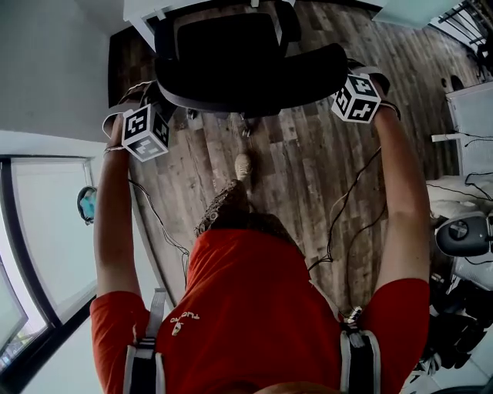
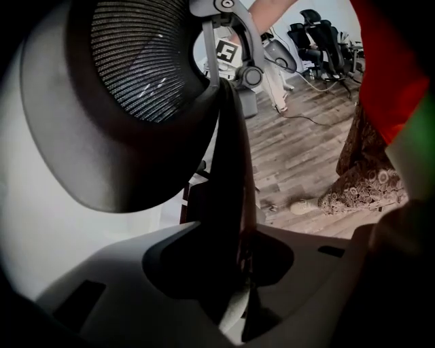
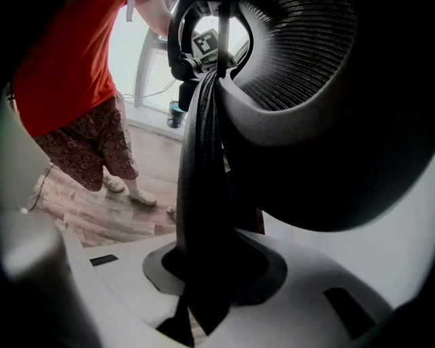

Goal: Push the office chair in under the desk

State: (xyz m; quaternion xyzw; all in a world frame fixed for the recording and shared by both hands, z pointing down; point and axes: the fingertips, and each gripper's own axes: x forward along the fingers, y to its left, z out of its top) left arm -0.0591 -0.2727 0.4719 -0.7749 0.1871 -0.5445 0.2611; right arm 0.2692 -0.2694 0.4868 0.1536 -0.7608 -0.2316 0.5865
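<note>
In the head view the chair (image 1: 246, 58) is seen just before the desk (image 1: 145, 12), between left gripper (image 1: 156, 100) and right gripper (image 1: 345, 79); in the left gripper view, then the right gripper view, its back is pinched by the jaws, so even pushing is advised
</note>
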